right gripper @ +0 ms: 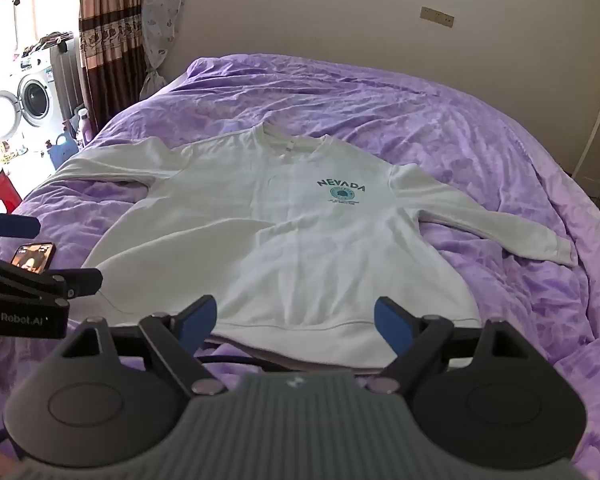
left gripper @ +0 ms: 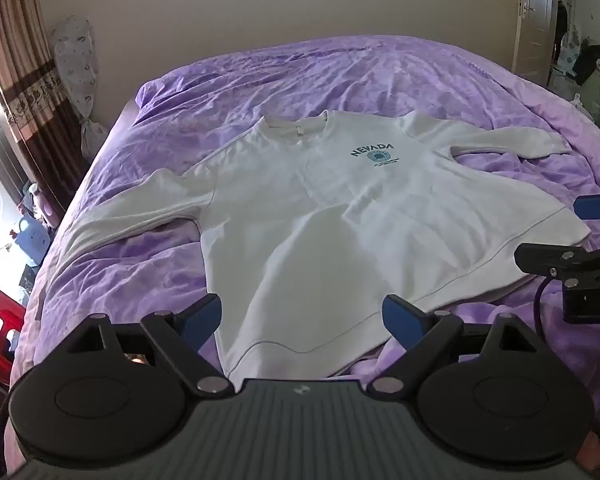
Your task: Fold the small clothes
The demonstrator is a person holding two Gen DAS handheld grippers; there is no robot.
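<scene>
Claws [left gripper: 302, 316] [right gripper: 296, 320] agape above sweatshirt [left gripper: 320, 216]

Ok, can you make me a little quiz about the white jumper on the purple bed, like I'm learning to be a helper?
1. True or false: the white sweatshirt lies spread flat, front up, with both sleeves out to the sides.
2. What word is printed on its chest? A) TEXAS B) NEVADA C) ALASKA
3. Fill the gap: the left gripper and the right gripper both stand ____ near the sweatshirt's hem, holding nothing.

Key
1. True. It lies unfolded on the purple bedcover.
2. B. The teal print reads NEVADA.
3. Open.
</scene>
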